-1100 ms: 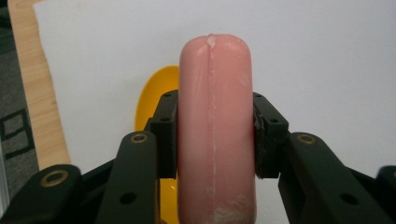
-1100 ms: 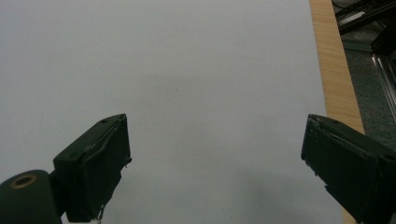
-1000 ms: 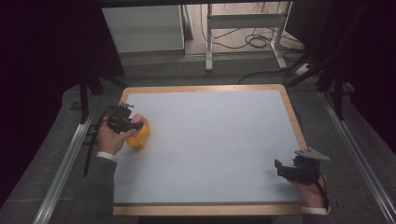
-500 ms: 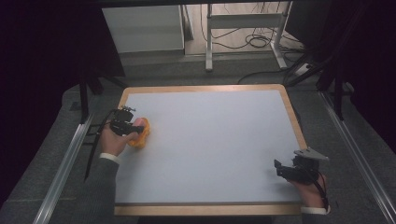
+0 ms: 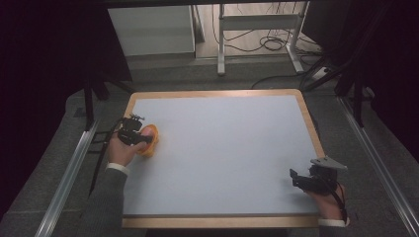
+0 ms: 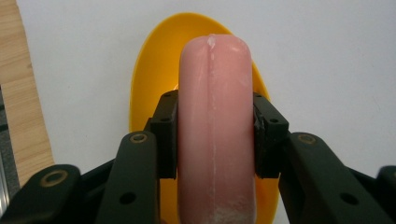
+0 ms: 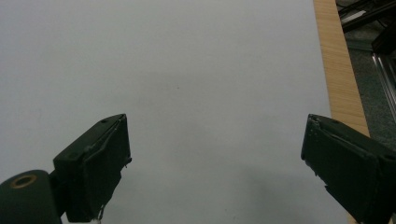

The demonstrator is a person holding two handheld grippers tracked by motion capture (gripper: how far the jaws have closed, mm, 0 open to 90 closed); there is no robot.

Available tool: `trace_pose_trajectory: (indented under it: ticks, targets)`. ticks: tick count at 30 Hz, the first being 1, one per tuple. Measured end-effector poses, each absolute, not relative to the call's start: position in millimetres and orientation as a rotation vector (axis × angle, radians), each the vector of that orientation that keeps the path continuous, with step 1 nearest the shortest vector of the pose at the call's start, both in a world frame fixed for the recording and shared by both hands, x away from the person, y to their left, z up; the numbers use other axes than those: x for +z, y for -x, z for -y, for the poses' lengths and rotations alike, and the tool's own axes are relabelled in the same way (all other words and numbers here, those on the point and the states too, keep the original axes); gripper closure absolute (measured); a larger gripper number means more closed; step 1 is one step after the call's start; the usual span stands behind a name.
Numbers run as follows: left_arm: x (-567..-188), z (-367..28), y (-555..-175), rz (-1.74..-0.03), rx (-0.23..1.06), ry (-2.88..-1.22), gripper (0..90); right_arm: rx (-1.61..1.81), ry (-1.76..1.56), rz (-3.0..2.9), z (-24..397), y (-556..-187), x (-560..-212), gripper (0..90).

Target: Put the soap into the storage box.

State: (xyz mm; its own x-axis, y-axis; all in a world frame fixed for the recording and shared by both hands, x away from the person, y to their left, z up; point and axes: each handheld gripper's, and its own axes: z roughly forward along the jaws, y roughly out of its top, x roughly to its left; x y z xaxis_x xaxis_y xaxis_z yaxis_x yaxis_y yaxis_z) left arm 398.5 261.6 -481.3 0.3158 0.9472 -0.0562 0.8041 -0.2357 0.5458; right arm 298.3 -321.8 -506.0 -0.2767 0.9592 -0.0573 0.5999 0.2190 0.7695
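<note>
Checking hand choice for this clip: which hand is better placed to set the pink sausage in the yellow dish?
Left: its tongs already clamp the pink sausage above the yellow dish; the right tongs are open, far across the table.

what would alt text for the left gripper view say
The left tool is shut on a pink sausage, its black pads pressing on both sides. Below the sausage lies a yellow dish on a white tabletop, with a wooden edge at left.
</note>
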Motion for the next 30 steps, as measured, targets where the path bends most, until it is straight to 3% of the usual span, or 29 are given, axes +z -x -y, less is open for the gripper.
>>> trace_pose_trajectory:
  ticks: [6,9,17,30]
  targets:
    - [-463,-266,-391,-1.51,0.454,-2.038,39.7,0.871,-1.433,-1.96,321,-298,-506,7.8]
    - [-454,-266,-384,-1.476,0.486,-2.037,34.3,0.871,-1.43,-1.961,321,-298,-506,7.8]
    - [-448,-262,-370,-1.381,0.482,-2.012,26.3,0.868,-1.431,-1.959,321,-298,-506,7.8]
    - [-452,-254,-334,-1.265,0.462,-1.984,24.9,0.868,-1.429,-1.96,319,-299,-505,7.8]
